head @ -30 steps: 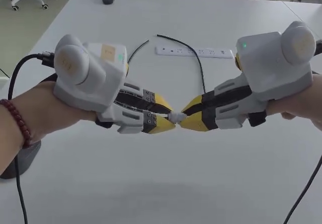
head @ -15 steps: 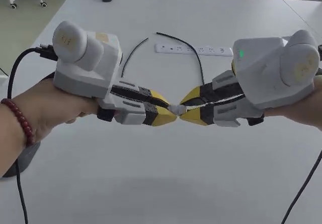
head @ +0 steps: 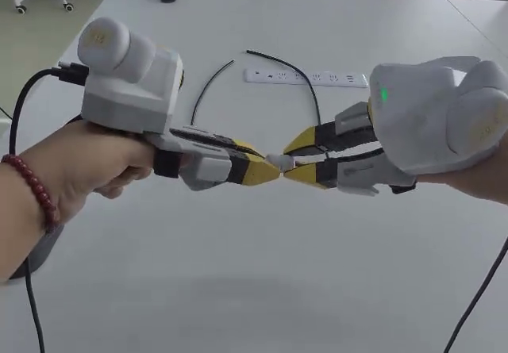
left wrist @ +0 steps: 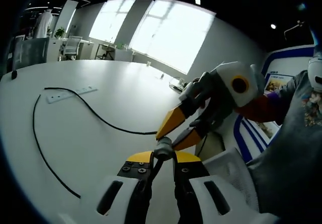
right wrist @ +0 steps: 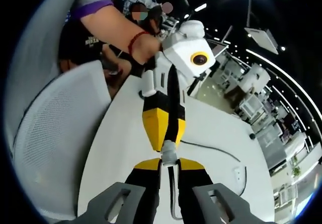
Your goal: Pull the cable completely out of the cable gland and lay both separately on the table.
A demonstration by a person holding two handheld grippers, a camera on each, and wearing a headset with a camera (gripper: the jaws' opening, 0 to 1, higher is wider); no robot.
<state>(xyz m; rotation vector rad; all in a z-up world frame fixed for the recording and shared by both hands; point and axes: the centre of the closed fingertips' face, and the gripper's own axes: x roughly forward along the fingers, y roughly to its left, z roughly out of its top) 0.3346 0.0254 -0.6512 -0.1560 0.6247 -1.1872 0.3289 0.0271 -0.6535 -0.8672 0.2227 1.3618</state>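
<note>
– Over the middle of the wide white counter (head: 262,289), what does the coming pull turn on?

– On one line. The white-bodied left gripper (head: 268,169) with yellow-tipped jaws comes in from the person's left. Its twin, the right gripper (head: 292,163), comes in from the right. They meet tip to tip, both lifted off the surface.

– And behind them?

– A long white power strip (head: 305,79) lies flat, well apart from the tips. The thin black cable (head: 210,83) trails back toward it in two strands, one from under each gripper. Its two free ends rest near each other just before the strip.

– Where is the task's piece itself?

– The small white plastic cable gland (head: 279,163) hangs in the air between the two sets of tips. Its long axis runs left to right, in line with both grippers. The cable seems to pass through it, since each gripper view shows a dark strand running back in the slit between that gripper's jaws.

– How do the jaws stand?

– The left jaws are pressed close, pinching the gland's near end. The right jaws slant inward until their tips reach the far end. Whether they bite on the cable or on the gland cannot be told.

– Is there room?

– Plenty. The counter's edges are far off on every side, so either hand could draw straight outward along that axis. One full strand must slide through before the parts are separate.
</note>
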